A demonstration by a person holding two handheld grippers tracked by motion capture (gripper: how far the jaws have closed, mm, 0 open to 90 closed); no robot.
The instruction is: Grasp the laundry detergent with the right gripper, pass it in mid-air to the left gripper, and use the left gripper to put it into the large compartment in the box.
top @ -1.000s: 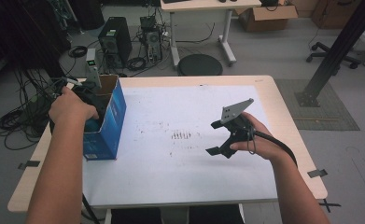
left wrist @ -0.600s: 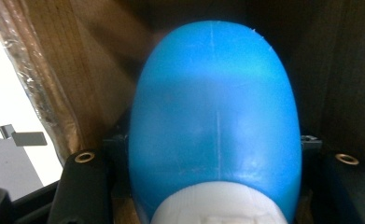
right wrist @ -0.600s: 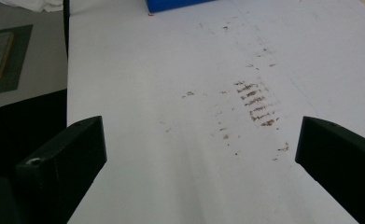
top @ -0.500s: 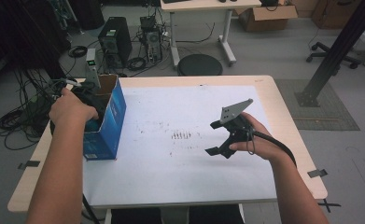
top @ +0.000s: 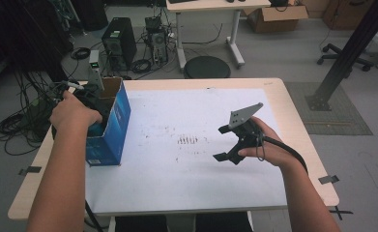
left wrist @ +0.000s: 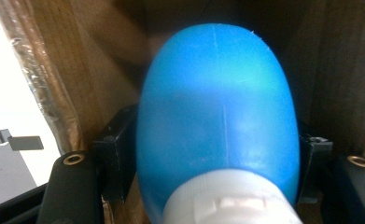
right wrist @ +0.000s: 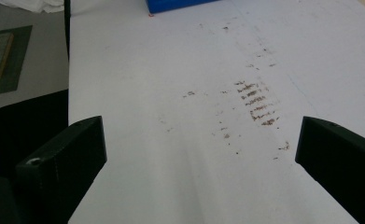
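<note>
My left gripper (top: 87, 104) clamps a blue bottle (left wrist: 217, 121) inside the box (top: 111, 121); my right gripper (top: 230, 145) hangs open above the table (top: 177, 193).

- Even, soft daylight on the white table (top: 186, 183); shadows faint.
- Blue bottle (left wrist: 215, 121) close up, blurred, with a pale sheen.
- Box interior (left wrist: 343, 70) dim; bright washed-out strip at left.

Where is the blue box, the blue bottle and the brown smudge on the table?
blue box (top: 113, 126): high view, on its blue side wall.
blue bottle (left wrist: 217, 107): left gripper view, on its rounded blue body.
brown smudge (right wrist: 258, 103): right gripper view, on its streaked middle.
</note>
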